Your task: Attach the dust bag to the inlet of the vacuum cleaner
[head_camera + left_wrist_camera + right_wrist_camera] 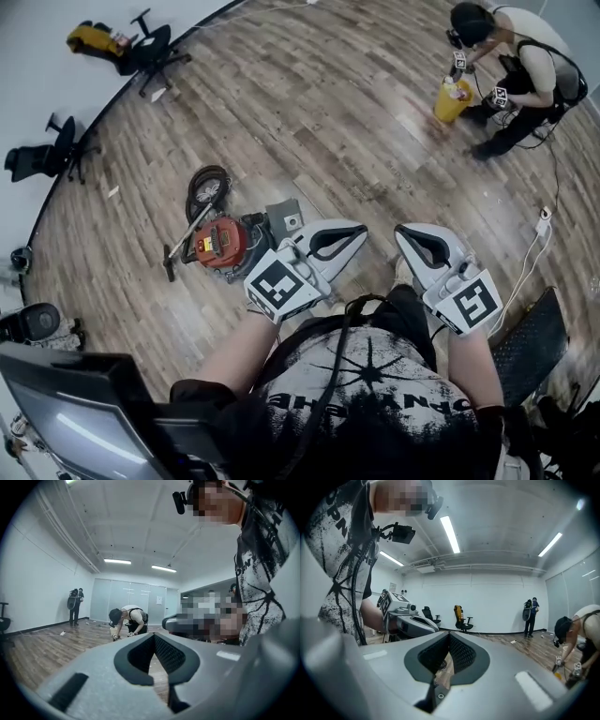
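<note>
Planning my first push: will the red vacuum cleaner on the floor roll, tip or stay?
The vacuum cleaner looks squat and bulky, so likely heavy and unlikely to tip. Its coiled hose probably flops and drags. Wheels are not visible; rolling is uncertain.

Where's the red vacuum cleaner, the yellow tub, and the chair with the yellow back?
red vacuum cleaner (pixel 222 242): head view, on its round red body.
yellow tub (pixel 453 99): head view, on its side wall.
yellow-backed chair (pixel 460 613): right gripper view, on its backrest.
</note>
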{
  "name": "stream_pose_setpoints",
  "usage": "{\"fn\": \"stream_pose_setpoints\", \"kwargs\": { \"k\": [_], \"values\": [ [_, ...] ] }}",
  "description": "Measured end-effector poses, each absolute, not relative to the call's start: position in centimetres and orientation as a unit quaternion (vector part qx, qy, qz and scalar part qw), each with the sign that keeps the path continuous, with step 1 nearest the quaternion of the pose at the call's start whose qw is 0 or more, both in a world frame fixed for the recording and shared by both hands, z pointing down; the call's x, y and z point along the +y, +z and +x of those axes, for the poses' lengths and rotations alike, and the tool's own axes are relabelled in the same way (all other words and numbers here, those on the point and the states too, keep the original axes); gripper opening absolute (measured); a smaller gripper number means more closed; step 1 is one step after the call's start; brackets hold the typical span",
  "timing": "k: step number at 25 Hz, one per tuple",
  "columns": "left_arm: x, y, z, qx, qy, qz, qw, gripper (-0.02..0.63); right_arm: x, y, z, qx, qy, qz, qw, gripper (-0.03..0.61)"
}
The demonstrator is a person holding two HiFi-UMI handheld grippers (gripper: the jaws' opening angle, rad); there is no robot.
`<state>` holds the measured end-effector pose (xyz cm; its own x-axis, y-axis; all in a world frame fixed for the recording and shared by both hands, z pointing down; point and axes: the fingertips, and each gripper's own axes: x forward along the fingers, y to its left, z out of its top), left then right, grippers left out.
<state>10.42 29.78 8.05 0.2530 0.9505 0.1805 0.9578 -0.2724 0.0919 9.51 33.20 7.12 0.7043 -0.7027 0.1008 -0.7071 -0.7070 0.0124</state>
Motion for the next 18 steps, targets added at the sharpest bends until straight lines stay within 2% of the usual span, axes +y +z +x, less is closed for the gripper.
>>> {"fn": "stream_pose_setpoints", "kwargs": {
  "k": [9,18],
  "values": [
    [32.6,8.5,19.3,-0.476,-0.101,-0.873,-0.011,0.0,35.9,6.1,20.0,-0.515,0.024,0.856,0.034,0.007],
    [33.8,8.2,23.2,-0.352,-0.084,-0.932,-0.024,0.0,37.1,6.5,24.3,-0.623,0.031,0.78,0.049,0.008]
  ]
}}
